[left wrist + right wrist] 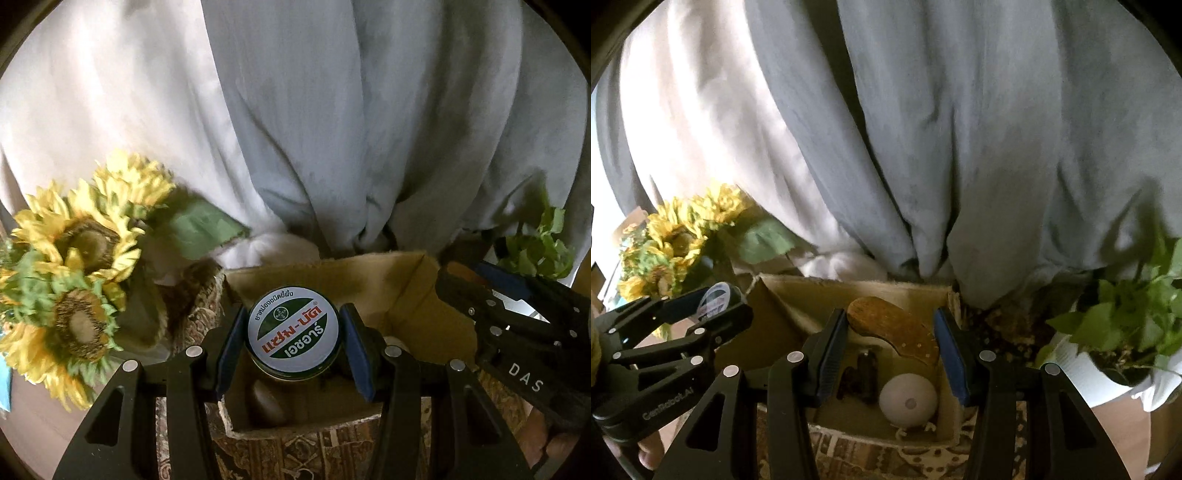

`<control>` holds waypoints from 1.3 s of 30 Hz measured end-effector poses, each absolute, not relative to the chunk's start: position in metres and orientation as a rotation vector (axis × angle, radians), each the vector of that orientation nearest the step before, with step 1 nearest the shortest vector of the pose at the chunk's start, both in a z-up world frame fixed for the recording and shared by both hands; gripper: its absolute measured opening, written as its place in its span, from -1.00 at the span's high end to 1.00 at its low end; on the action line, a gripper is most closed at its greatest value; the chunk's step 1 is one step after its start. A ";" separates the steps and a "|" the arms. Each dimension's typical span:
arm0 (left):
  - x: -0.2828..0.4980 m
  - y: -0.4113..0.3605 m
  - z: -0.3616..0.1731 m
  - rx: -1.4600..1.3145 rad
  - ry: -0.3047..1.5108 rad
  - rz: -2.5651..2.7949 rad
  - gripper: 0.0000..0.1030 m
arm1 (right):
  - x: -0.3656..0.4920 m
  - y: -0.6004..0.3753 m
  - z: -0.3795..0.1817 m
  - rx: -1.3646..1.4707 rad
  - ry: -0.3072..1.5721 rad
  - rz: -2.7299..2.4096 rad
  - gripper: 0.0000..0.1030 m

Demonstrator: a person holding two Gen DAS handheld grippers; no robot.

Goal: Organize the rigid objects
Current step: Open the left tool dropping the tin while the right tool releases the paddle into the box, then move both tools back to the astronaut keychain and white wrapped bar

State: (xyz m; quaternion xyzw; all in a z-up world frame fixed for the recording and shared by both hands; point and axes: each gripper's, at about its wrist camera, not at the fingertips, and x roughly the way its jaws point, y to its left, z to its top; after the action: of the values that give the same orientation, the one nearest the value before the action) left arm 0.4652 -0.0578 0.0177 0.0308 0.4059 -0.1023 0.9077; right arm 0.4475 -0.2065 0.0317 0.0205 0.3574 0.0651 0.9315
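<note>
My left gripper (293, 310) is shut on a round tin (293, 334) with a white lid and a green and red label. It holds the tin above an open cardboard box (406, 284). A dark brown piece (266, 402) lies in the box under the tin. My right gripper (890, 314) is shut on a curved brown wooden piece (894, 328), held over the same box (798, 299). Below it lie a white round object (908, 402) and dark brown pieces (862, 376). The left gripper (727, 299) with the tin (716, 301) shows at the left of the right wrist view.
Artificial sunflowers (74, 258) stand left of the box. A green plant in a white pot (1123, 332) stands to its right. Grey-white hanging cloth (332, 129) fills the background. The box rests on a patterned brown cloth (295, 454).
</note>
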 end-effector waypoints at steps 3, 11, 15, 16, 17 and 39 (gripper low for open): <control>0.482 -0.060 0.008 0.065 0.903 -0.217 0.01 | 0.463 -0.208 0.022 0.051 0.799 0.138 0.04; 0.504 -0.066 -0.013 0.077 1.016 -0.228 0.01 | 0.493 -0.210 -0.001 0.052 0.954 0.132 0.04; 0.508 -0.066 -0.017 0.077 1.037 -0.221 -0.12 | 0.499 -0.210 -0.009 0.067 0.996 0.132 -0.02; 0.508 -0.066 -0.017 0.080 1.032 -0.217 -0.18 | 0.501 -0.210 -0.011 0.068 1.002 0.132 -0.04; 0.507 -0.066 -0.016 0.084 1.027 -0.215 -0.20 | 0.501 -0.210 -0.011 0.068 1.006 0.128 -0.07; 0.396 -0.049 0.037 0.100 0.777 -0.118 -0.21 | 0.394 -0.213 0.042 0.161 0.761 0.018 -0.23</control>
State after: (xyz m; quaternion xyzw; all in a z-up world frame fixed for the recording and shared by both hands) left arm 0.3957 -0.0490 0.0368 0.0487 0.3785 -0.0573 0.9226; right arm 0.3938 -0.2129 0.0423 0.0787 0.3709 0.0086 0.9253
